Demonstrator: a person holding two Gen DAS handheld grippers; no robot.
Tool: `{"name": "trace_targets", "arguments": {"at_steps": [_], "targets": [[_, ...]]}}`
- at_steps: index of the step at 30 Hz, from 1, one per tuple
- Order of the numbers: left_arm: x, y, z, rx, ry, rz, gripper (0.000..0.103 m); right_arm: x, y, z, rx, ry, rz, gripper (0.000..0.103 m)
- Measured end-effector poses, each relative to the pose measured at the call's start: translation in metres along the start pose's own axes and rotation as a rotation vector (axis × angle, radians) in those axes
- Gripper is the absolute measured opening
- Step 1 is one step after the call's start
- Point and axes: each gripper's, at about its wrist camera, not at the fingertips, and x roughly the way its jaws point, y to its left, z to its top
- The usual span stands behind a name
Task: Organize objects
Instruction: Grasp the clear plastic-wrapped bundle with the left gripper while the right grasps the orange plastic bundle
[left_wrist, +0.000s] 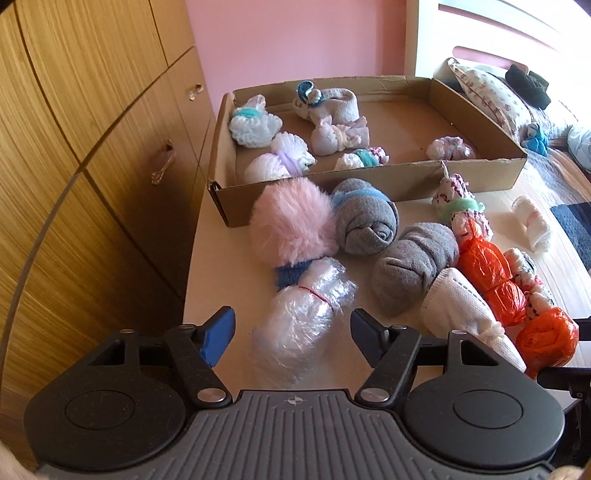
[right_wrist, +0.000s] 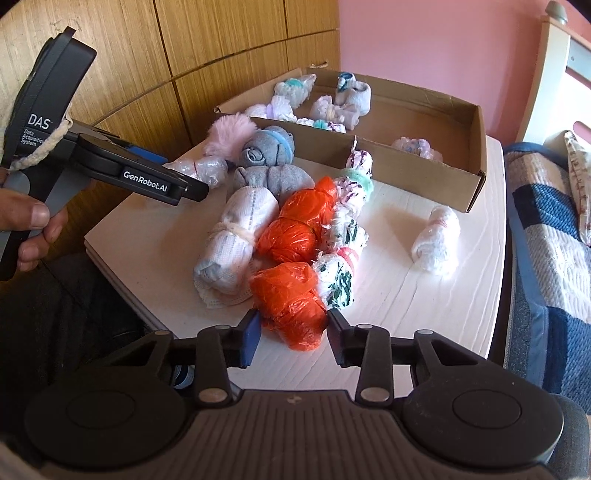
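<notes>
A shallow cardboard box (left_wrist: 369, 177) (right_wrist: 476, 147) at the back of the white table (left_wrist: 229, 258) (right_wrist: 443, 288) holds several rolled sock and cloth bundles. More bundles lie in front of it. My left gripper (left_wrist: 291, 332) is open around the near end of a clear plastic bundle (left_wrist: 303, 317) tied with red thread. My right gripper (right_wrist: 293, 339) is open around the near end of an orange plastic bundle (right_wrist: 288, 295). A pink fluffy ball (left_wrist: 291, 221), two grey sock rolls (left_wrist: 365, 218) and a white roll (right_wrist: 236, 243) lie between them.
A wooden wardrobe (left_wrist: 92, 147) stands left of the table. A bed with a blue and white quilt (right_wrist: 546, 236) and a pillow (left_wrist: 491, 96) lies to the right. A small white roll (right_wrist: 437, 240) lies apart on the table's right side. The left gripper's body (right_wrist: 110, 162) shows in the right wrist view.
</notes>
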Motion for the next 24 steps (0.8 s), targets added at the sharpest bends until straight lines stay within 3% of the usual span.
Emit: {"name": "trace_targets", "arguments": {"at_steps": [3, 9, 15, 24], "targets": [[0.002, -0.002, -0.001, 0.01, 0.016, 0.0, 0.061, -0.003, 0.0, 0.0, -0.002, -0.015, 0.001, 0.033], [0.0, -0.003, -0.002, 0.004, 0.024, -0.009, 0.05, -0.008, -0.002, 0.0, 0.0, -0.031, 0.006, 0.032], [-0.012, 0.0, 0.001, 0.001, 0.004, -0.013, 0.048, -0.015, -0.005, 0.0, 0.019, -0.063, 0.008, 0.032], [-0.061, 0.001, 0.016, -0.03, -0.06, -0.042, 0.048, -0.038, -0.017, -0.001, 0.095, -0.156, 0.002, 0.032]]}}
